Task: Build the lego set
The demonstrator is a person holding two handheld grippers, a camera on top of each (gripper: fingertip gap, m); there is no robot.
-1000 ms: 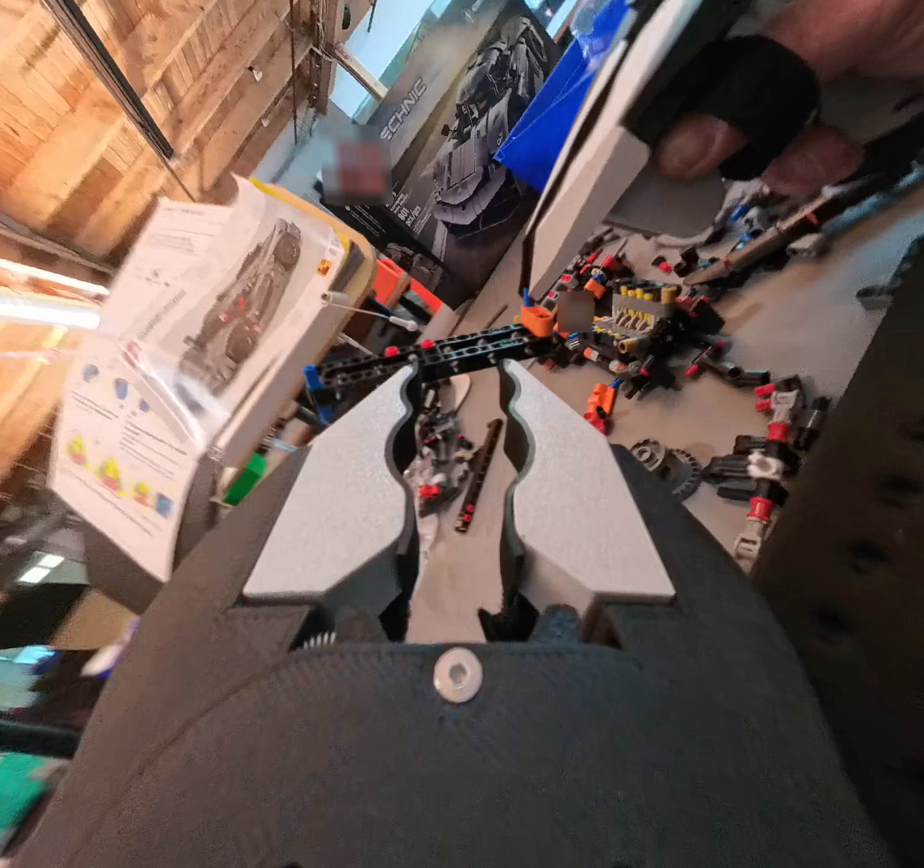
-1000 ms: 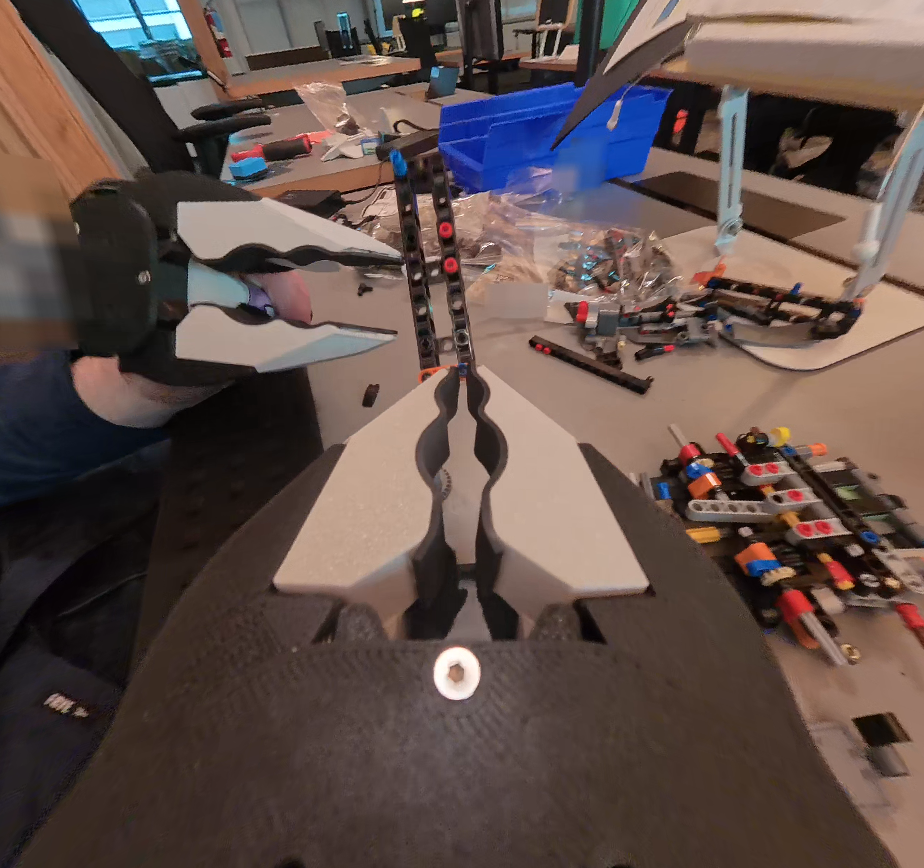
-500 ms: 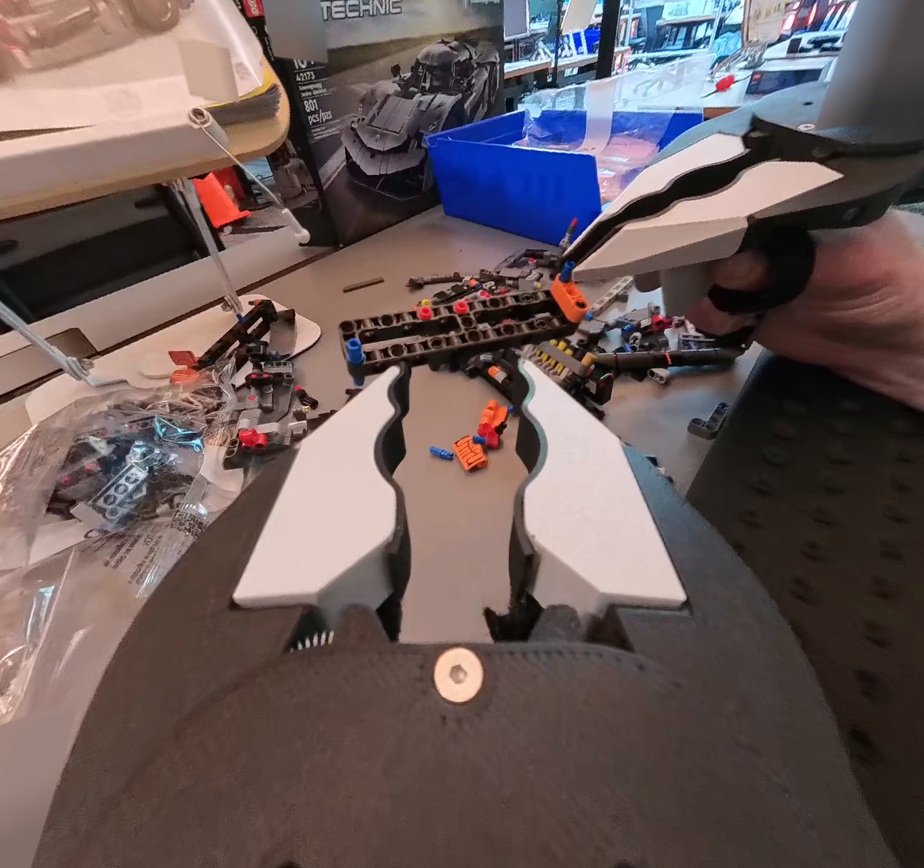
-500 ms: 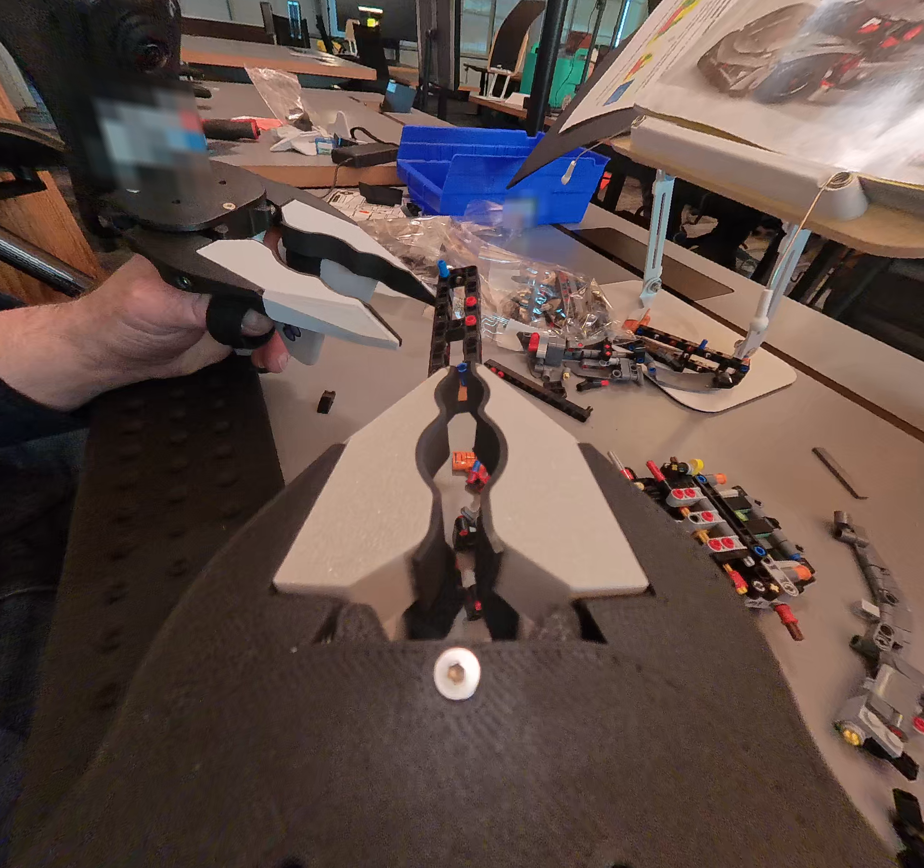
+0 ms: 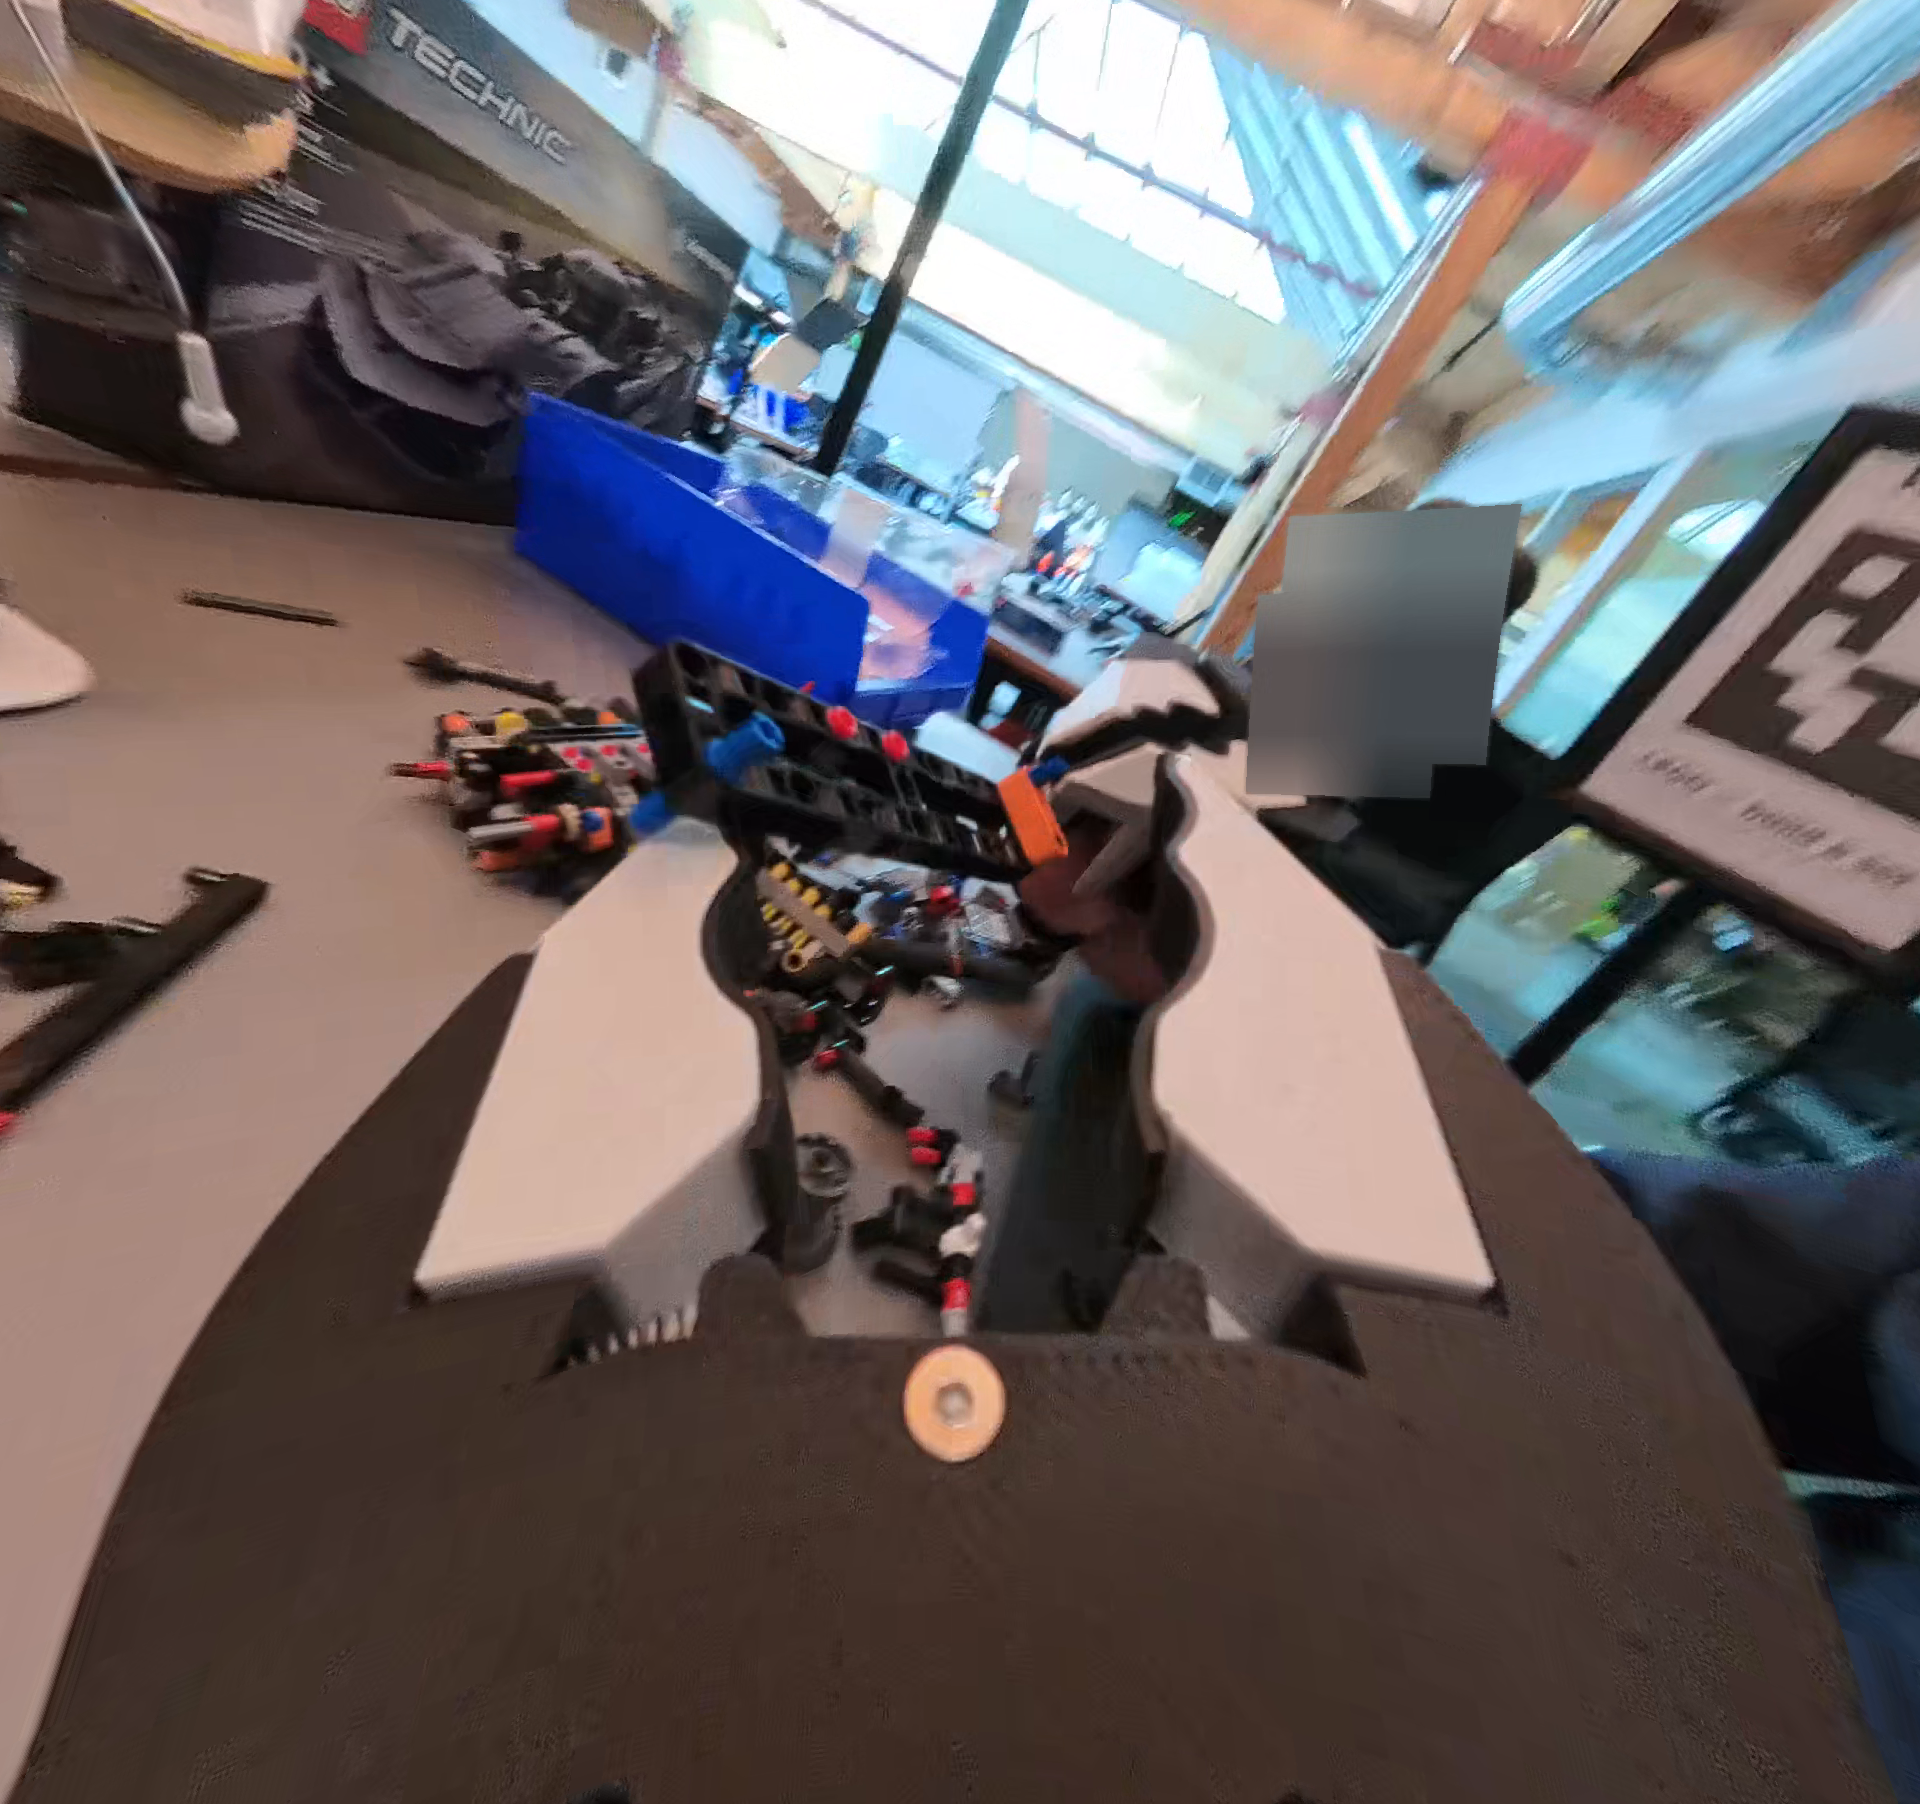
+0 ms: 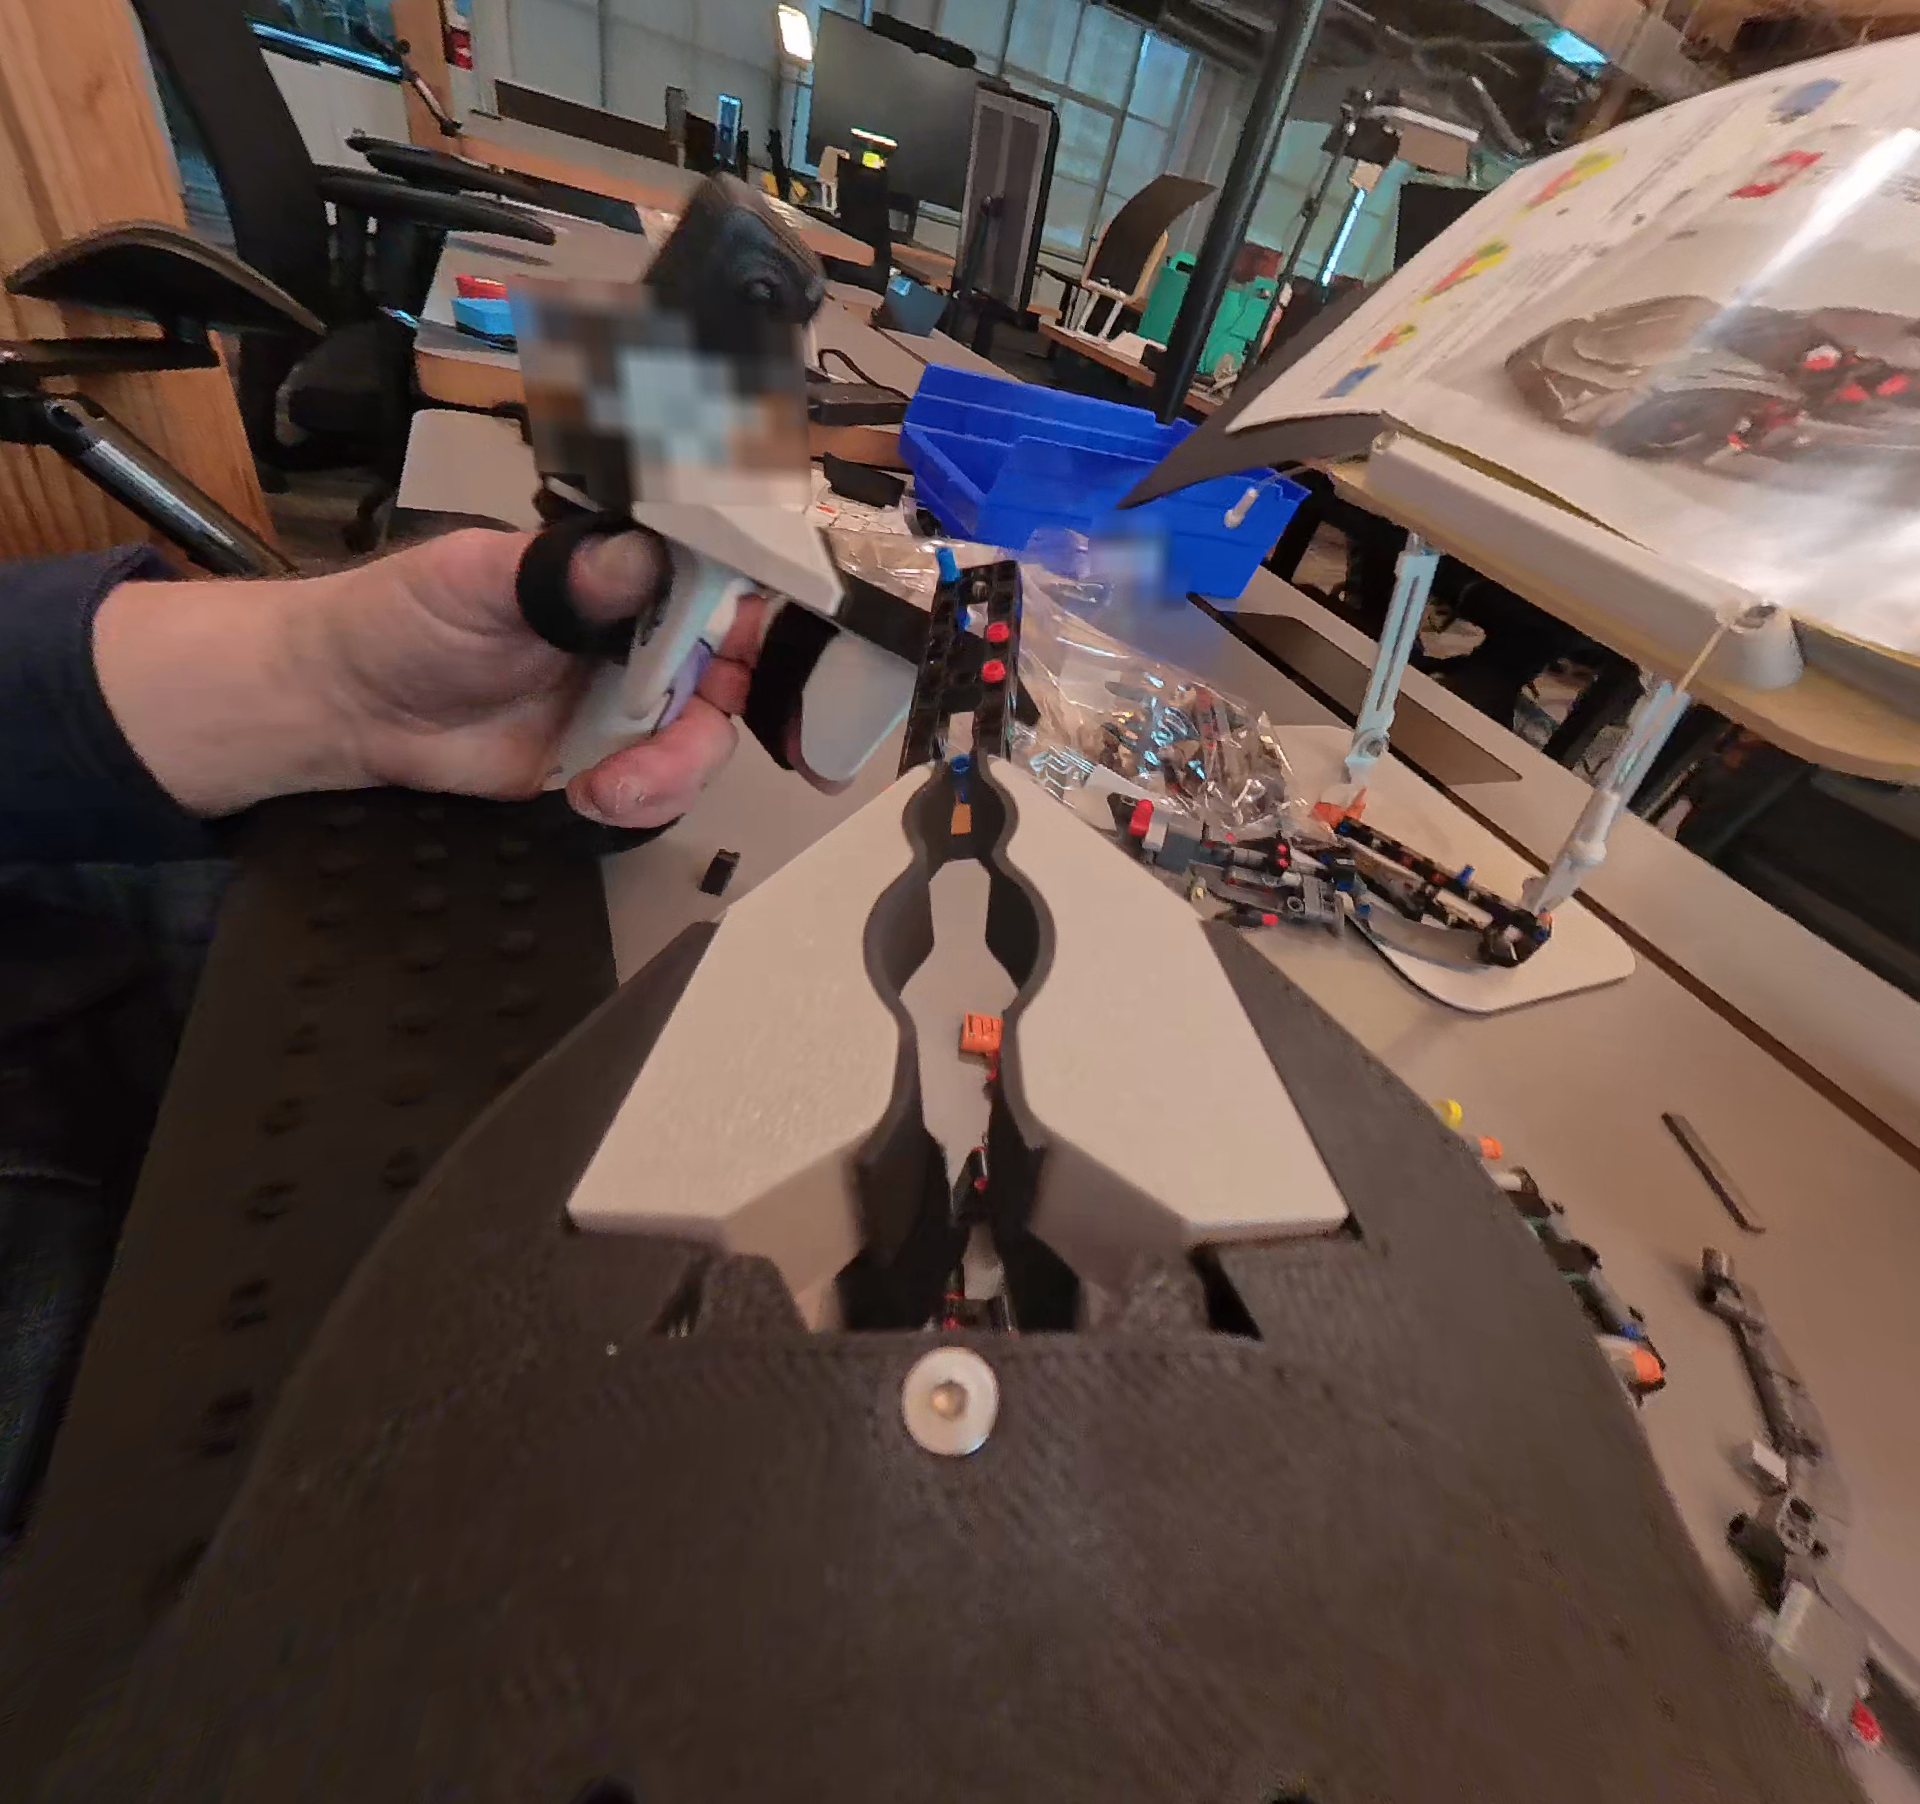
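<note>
A black beam frame with red and blue pins and an orange end piece is held above the table. My right gripper is shut on its orange end. In the left wrist view the frame lies crosswise just beyond my left gripper, which is open wide and empty. The right gripper shows there, pinching the orange end. In the right wrist view the left gripper, held by a hand, is close beside the frame's left side; I cannot tell if it touches.
A blue bin and the dark set box stand at the back. An instruction booklet rests on a stand at the right. A parts bag, part-built assemblies and loose pieces lie on the table. A black mat lies at the near left.
The left gripper has opened wider, swung right and tilted, coming closer to the frame. The right gripper still holds the frame by its orange end and has risen slightly.
</note>
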